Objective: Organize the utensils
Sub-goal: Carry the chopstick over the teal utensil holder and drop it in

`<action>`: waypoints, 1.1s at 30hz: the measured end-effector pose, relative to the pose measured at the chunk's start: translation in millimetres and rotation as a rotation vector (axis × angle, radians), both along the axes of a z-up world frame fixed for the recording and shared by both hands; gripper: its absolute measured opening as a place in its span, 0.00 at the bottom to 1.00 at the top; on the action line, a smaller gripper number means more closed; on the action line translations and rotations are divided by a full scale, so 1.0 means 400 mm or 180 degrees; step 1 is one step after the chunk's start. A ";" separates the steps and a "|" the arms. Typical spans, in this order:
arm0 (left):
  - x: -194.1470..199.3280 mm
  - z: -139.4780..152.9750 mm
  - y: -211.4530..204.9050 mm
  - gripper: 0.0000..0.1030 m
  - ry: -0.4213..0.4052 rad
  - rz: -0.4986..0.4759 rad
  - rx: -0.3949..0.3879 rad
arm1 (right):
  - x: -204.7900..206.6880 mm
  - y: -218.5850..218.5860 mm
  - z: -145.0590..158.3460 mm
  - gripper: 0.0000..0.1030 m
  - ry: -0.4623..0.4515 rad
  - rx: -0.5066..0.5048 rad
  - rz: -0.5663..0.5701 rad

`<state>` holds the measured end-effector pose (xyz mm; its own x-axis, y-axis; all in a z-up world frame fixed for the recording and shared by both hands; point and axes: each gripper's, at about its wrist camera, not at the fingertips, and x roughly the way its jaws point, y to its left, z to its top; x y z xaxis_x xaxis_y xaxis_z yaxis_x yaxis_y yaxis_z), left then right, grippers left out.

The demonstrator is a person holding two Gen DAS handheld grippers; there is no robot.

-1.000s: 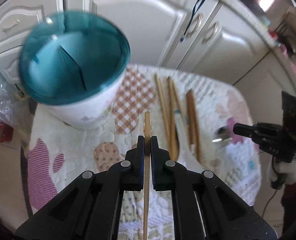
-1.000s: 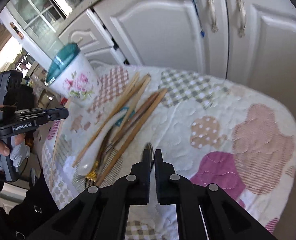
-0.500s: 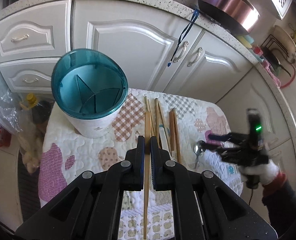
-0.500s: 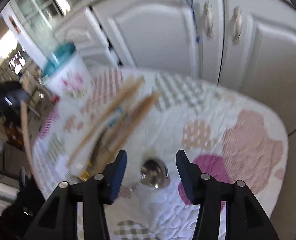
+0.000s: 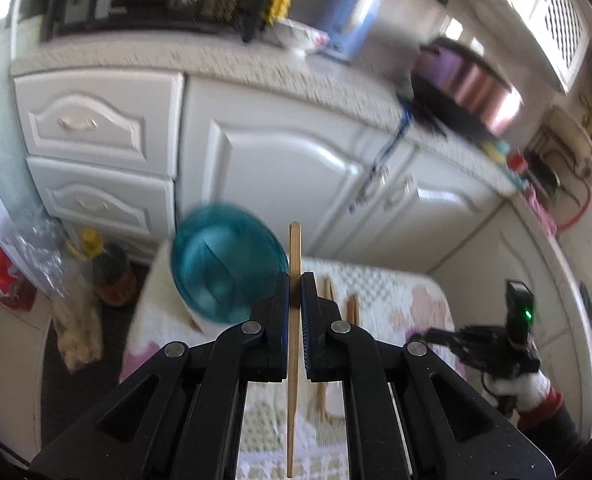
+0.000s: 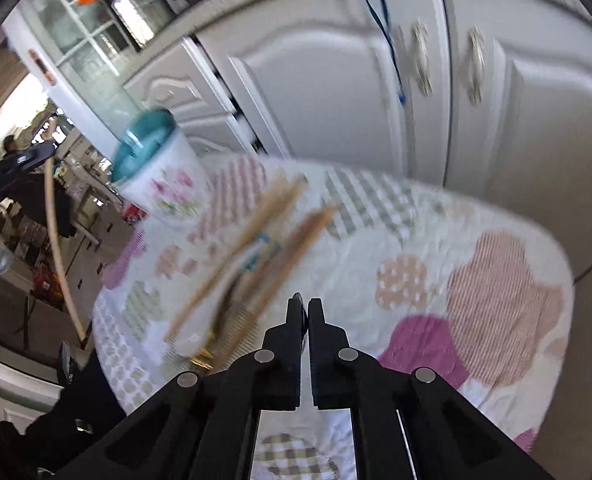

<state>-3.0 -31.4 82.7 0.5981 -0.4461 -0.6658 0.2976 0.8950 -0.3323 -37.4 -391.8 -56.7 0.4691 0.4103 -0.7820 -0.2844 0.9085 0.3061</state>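
Only blurred utensils (image 6: pixel 251 256), spoon unseen

place: home kitchen | cues: white cabinets (image 5: pixel 287 160); speckled countertop (image 5: pixel 223 68); cooking pot (image 5: pixel 472 84)

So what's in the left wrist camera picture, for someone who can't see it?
The left gripper is shut on a single wooden chopstick, held above a quilted table. A blurry teal-rimmed utensil holder stands just left of it, with white kitchen cabinets behind.
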 end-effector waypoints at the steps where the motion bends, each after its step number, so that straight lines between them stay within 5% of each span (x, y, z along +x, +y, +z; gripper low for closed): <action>1: 0.009 0.016 0.011 0.04 -0.0042 0.0045 -0.0022 | 0.003 0.008 0.035 0.03 -0.0092 -0.0011 0.0013; 9: 0.113 0.151 0.059 0.04 -0.0556 0.0438 0.0080 | 0.079 0.118 0.267 0.03 -0.0677 0.0085 0.0202; 16: 0.232 0.151 0.063 0.04 -0.0754 0.0752 0.0334 | 0.237 0.303 0.400 0.03 -0.1103 -0.0015 0.0184; 24: 0.292 0.063 0.065 0.04 -0.0830 0.0829 0.0308 | 0.363 0.483 0.370 0.03 -0.1332 -0.0501 0.0208; 33: 0.295 -0.064 0.045 0.04 -0.0495 0.0765 0.0414 | 0.396 0.564 0.236 0.03 -0.1070 -0.0752 0.0499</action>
